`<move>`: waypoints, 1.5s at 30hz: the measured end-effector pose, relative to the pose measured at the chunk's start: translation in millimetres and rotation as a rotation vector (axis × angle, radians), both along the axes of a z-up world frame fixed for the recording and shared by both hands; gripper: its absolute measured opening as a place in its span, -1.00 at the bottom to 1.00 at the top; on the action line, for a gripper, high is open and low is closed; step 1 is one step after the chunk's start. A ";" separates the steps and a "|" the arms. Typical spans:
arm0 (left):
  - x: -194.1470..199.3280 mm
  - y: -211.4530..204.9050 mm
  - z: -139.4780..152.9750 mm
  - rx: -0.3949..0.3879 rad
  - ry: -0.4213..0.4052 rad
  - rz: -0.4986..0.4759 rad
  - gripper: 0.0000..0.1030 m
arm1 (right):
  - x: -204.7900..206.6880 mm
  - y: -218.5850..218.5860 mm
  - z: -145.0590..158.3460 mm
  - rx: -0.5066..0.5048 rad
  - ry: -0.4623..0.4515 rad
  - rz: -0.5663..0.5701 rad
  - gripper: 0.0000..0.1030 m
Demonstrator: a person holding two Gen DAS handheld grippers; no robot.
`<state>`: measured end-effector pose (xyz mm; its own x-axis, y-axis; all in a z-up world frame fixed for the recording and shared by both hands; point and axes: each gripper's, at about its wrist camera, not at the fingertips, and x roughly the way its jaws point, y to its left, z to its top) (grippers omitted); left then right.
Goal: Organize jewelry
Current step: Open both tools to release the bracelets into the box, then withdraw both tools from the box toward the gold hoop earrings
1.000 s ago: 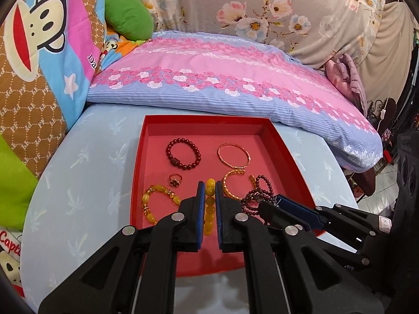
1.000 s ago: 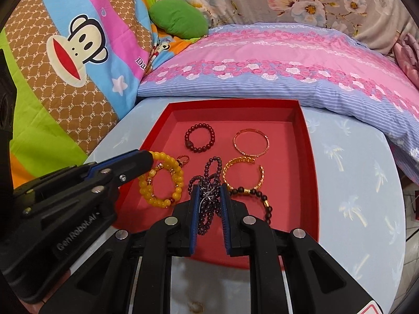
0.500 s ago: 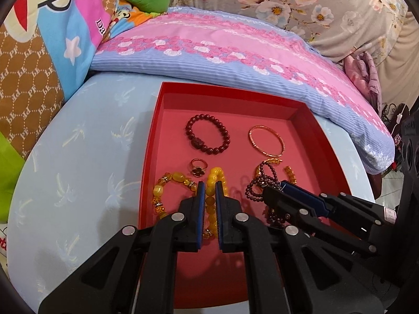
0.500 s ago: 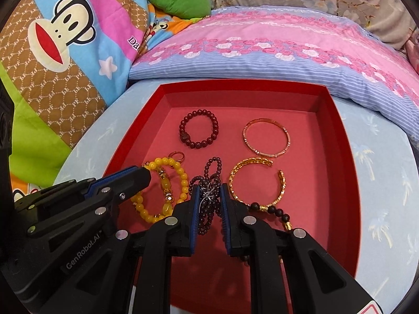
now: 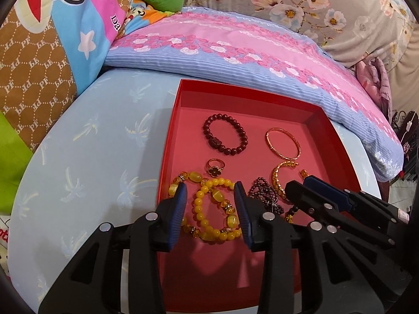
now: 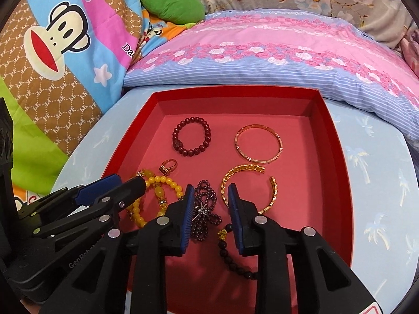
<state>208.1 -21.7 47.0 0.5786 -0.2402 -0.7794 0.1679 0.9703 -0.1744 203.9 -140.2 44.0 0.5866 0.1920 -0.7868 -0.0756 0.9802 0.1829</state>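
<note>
While both sets of jaws have just been opening, the left gripper [image 5: 210, 209] stands apart around the yellow bead bracelet [image 5: 209, 209] and the right gripper [image 6: 210, 209] stands apart around the dark purple beads [image 6: 203, 209], and neither one squeezes. All the jewelry lies in the red tray [image 6: 337, 157], with the dark red bracelet [image 6: 191, 136] and gold bangle [image 6: 258, 144] spread at the back, so I think little sorting is left. "GenRobot" is on one gripper, and "PF" covers the monkey blanket [image 6: 52, 91].

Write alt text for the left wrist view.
The left tool, jaws just opened, stands over a yellow bead bracelet lying in a red tray with other bracelets and a ring; the right tool is alongside.
</note>
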 end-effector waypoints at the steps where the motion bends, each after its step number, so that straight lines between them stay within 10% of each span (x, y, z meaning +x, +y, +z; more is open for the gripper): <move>1: -0.9 -0.6 0.9 0.002 -0.003 -0.001 -0.31 | -1.8 -0.5 1.3 -0.001 -0.003 -0.001 -0.48; 45: -131.1 -12.6 17.9 0.160 -0.051 -0.035 0.18 | -147.0 -11.0 10.1 -0.036 0.017 -0.011 -0.32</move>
<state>76.9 -34.3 64.9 0.6120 -0.1356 -0.7791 0.2064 0.9784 -0.0081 56.9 -151.2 54.1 0.5752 0.1566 -0.8029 -0.0619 0.9870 0.1482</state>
